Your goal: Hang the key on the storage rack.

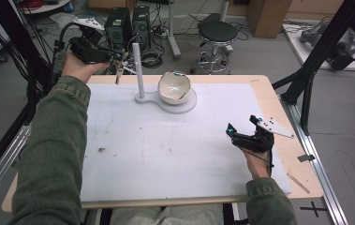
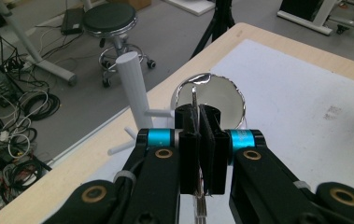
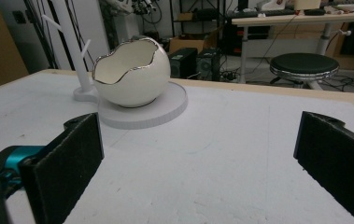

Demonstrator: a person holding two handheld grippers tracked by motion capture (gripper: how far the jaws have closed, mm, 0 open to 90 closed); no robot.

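High view: white foam mat (image 1: 166,150) on a pale wooden table (image 1: 264,86), cabled workshop floor beyond
Left gripper (image 2: 201,122) clenched on a thin metal chain (image 2: 194,95), glossy white eggshell-shaped bowl (image 2: 221,100) just ahead; right gripper (image 3: 198,158) released, matte pads apart

Even indoor light, soft shadows, perhaps slightly blurred

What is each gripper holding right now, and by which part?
The left gripper is shut on a thin metal chain, pinched partway along so its ends hang free. The right gripper is open above the table and holds nothing.
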